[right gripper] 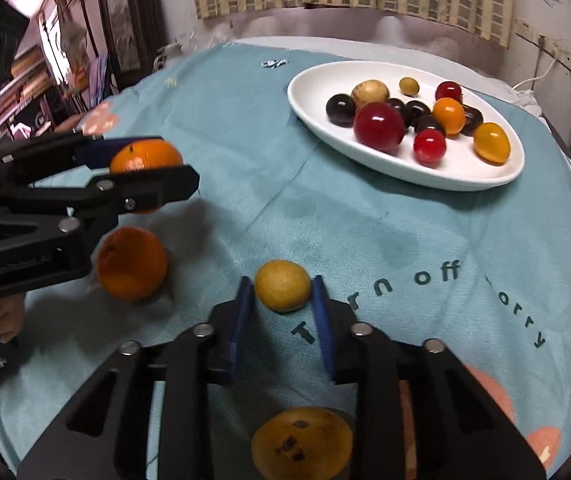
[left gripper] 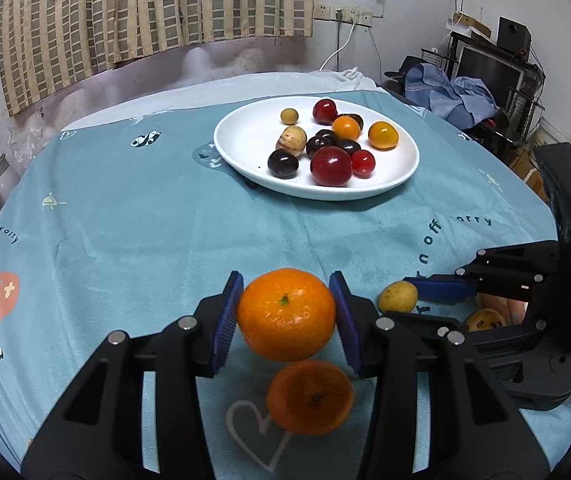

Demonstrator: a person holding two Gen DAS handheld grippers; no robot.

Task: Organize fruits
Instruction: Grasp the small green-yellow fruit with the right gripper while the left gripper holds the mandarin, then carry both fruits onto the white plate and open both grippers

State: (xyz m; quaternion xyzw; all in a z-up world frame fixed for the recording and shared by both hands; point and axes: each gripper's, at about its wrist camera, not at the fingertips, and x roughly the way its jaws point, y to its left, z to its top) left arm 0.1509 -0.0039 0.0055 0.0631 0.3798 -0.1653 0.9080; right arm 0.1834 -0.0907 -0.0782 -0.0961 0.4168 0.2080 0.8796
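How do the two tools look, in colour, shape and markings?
Both are the same build. The left tool and right tool have matte black angular bodies with triangular cut-outs and round silver pins at the joints. Each finger ends in a flat blue pad with a ribbed face. Small embossed lettering on the left tool's body is unreadable. No cables show.

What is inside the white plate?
The white plate holds small round fruits: red, dark, orange and yellowish ones. Some dark ones are partly hidden behind others.
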